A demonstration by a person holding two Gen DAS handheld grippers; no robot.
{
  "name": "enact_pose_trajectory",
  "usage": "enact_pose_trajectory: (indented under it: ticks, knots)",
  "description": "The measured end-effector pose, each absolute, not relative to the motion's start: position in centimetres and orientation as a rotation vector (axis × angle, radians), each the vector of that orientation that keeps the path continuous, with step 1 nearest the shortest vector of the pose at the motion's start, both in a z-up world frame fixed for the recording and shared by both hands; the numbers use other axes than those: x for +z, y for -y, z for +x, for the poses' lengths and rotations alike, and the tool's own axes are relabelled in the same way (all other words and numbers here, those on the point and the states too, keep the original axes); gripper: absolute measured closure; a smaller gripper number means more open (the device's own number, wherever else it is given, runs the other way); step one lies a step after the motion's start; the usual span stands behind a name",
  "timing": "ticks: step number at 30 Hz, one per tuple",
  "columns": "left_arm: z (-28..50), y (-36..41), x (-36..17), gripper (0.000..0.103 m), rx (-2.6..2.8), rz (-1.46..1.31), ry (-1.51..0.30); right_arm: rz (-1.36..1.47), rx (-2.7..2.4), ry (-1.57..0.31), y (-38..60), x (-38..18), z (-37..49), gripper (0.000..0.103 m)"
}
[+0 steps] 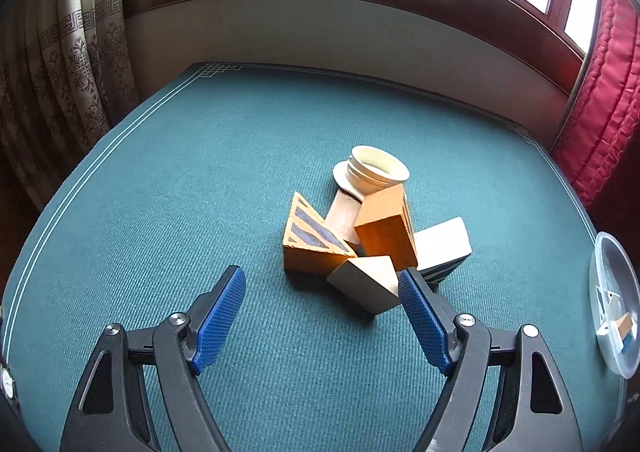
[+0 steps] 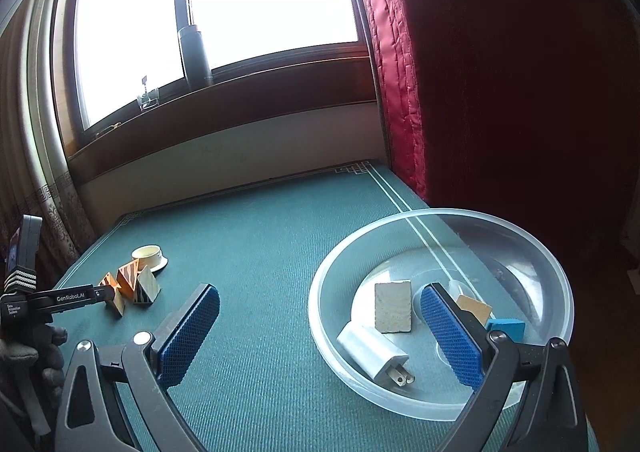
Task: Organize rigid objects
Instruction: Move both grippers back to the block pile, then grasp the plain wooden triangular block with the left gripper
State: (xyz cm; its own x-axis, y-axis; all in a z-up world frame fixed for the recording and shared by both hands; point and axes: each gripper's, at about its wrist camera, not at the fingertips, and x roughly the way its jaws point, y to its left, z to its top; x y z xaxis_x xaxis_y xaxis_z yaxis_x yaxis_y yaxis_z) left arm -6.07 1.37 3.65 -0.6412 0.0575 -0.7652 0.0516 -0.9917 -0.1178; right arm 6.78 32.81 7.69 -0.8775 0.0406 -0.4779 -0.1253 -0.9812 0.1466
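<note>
Left wrist view: left gripper wide open, empty, pointing down at pile mid-table. Pile holds about five wooden blocks: two orange, three pale, one half-hidden. White cup just behind. Step, by my read: reaching for nearest pale block; next move must straddle it, then close.

Right wrist view: right gripper open, empty, over bowl on the right. Bowl holds four: plug, pale block, tan block, blue block.
</note>
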Motion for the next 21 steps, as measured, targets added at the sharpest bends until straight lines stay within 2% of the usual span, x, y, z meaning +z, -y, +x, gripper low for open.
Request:
enact_pose_trajectory:
  ticks: [8,13,14,16,21]
  knots:
    - [-6.7,-2.6,3.4,0.026,2.833,-1.301,0.121,-0.746,2.95,-0.266,-32.8,7.7,6.8,0.0]
    - [-7.6,-2.7,2.7,0.05,2.797,-1.328,0.128,-0.752,2.952,-0.265,-32.8,7.7,6.7,0.001]
    - [-7.8,-2.7,2.5,0.052,2.789,-1.339,0.128,-0.754,2.952,-0.265,-32.8,7.7,6.6,0.001]
    - [-8.0,-2.7,2.0,0.07,2.76,-1.369,0.145,-0.758,2.952,-0.269,-32.8,7.7,6.6,0.001]
    - [-7.6,-2.3,2.4,0.071,2.762,-1.329,0.187,-0.775,2.948,-0.284,-33.0,7.5,6.4,0.001]
